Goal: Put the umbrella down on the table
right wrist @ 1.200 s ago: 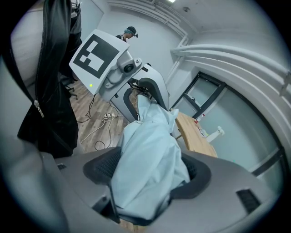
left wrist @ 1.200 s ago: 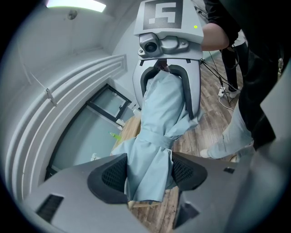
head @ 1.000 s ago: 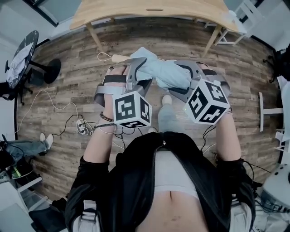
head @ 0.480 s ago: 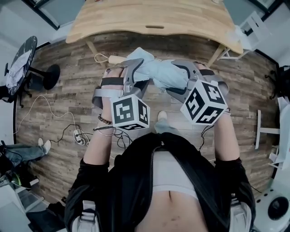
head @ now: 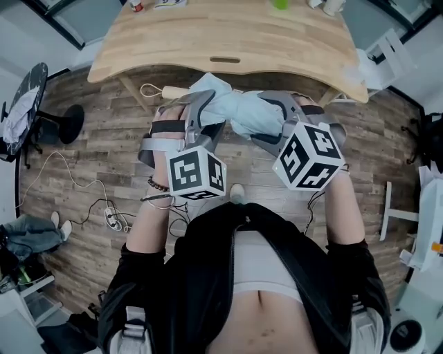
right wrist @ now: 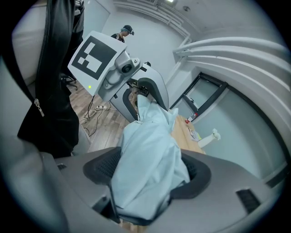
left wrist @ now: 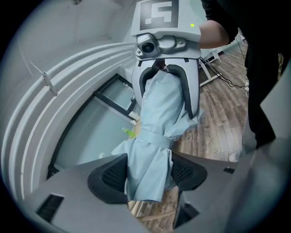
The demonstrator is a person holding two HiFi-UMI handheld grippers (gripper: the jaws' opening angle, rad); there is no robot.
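A folded light-blue umbrella (head: 239, 110) hangs level between both grippers, above the wood floor just short of the wooden table (head: 228, 34). Its wooden handle (head: 173, 91) with a cord loop sticks out to the left. My left gripper (head: 208, 116) is shut on the handle end of the fabric, and my right gripper (head: 273, 123) is shut on the other end. In the left gripper view the umbrella (left wrist: 157, 136) is pinched between the pads (left wrist: 109, 175). In the right gripper view bunched fabric (right wrist: 148, 159) fills the jaws.
Small items, among them a green one (head: 280, 3), stand at the table's far edge. A black round stool (head: 28, 90) stands left. Cables and a power strip (head: 111, 216) lie on the floor left. White frames (head: 387, 207) stand right. A person (right wrist: 123, 32) stands far off.
The table has come further into the head view and closer to the grippers. Both grippers keep their hold on the umbrella, which has shifted slightly forward.
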